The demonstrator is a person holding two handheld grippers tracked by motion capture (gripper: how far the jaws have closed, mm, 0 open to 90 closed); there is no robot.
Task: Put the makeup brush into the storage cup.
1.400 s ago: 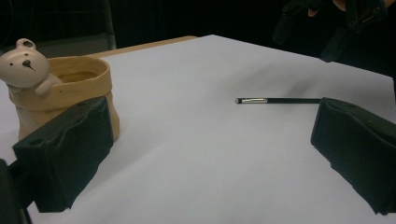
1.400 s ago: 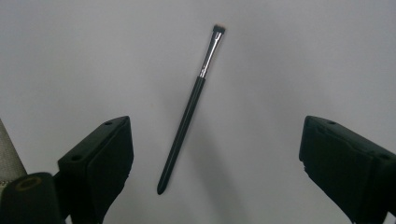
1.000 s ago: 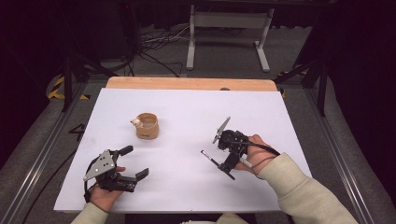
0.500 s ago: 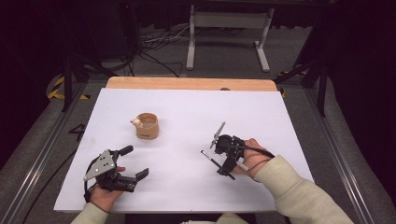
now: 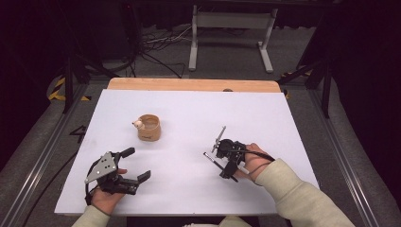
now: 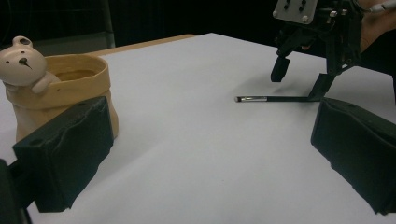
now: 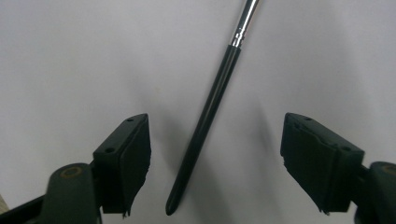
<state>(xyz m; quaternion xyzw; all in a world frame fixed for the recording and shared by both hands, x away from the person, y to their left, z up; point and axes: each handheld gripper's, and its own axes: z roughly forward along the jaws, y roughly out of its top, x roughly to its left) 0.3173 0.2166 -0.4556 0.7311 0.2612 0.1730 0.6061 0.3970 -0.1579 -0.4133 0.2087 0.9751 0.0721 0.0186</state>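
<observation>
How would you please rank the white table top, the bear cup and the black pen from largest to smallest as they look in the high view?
1. White table top, by far.
2. Bear cup.
3. Black pen, thin; part of it sits under the right gripper.

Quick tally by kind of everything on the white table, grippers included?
Tan ceramic cup with a small bear figure on its rim: 1
Slim black pen-like stick with a silver metal end: 1
Black two-jaw grippers: 2, left gripper and right gripper, both open; the stick lies between the right one's jaws, untouched.
Total: 4
</observation>
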